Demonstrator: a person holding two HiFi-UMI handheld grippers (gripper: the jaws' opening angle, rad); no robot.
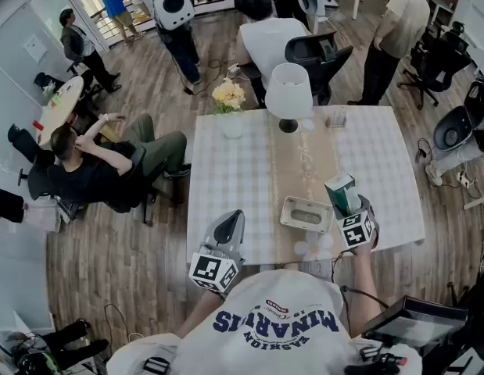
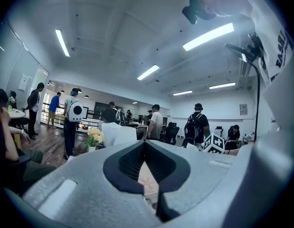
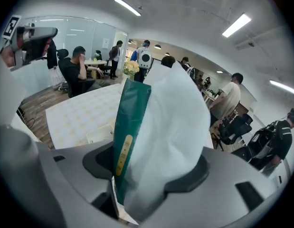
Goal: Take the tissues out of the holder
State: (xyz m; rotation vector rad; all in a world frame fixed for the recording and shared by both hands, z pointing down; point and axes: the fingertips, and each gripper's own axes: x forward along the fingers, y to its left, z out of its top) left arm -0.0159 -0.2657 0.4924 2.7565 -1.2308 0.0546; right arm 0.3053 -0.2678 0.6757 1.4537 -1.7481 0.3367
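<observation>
A green and white tissue pack (image 1: 341, 191) is up off the table, above and to the right of the holder. My right gripper (image 1: 349, 206) is shut on it. In the right gripper view the tissue pack (image 3: 158, 122) stands upright between the jaws of that gripper (image 3: 151, 177) and fills the middle of the picture. The pale rectangular holder (image 1: 286, 212) lies on the beige runner near the table's front edge, its inside looking empty. My left gripper (image 1: 229, 220) hovers at the front left of the table. Its jaws (image 2: 145, 144) meet at the tips with nothing between them.
A white lamp (image 1: 288, 92), a vase of flowers (image 1: 229, 100) and a small box (image 1: 335, 118) stand at the table's far end. Someone sits on a chair (image 1: 109, 166) left of the table, and others sit or stand behind it. A black tray (image 1: 417, 319) is at the lower right.
</observation>
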